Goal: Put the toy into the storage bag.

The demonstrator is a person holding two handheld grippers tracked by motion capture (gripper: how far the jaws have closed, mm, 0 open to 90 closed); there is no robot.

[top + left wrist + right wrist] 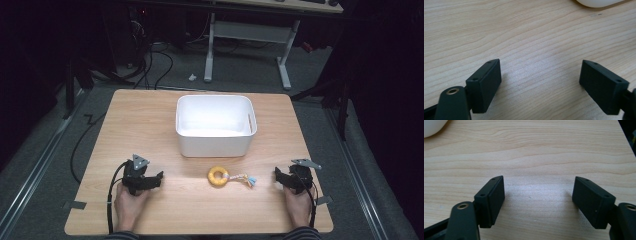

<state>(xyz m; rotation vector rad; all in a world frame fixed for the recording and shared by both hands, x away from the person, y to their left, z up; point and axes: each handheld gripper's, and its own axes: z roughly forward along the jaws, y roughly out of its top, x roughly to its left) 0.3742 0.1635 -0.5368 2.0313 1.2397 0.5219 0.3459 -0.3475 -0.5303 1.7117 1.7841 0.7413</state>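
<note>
Centrally near the table's (150, 120) front edge, yellow ring toy (218, 176) with rope tail, between left gripper (159, 177) and right gripper (278, 175), touching neither, both jaws apart, white bin (214, 142) behind.

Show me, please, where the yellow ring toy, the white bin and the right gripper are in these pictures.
yellow ring toy (218, 176): high view, on the ring's band.
white bin (214, 142): high view, on its near outer wall.
right gripper (280, 176): high view, midway between its open fingertips.
</note>
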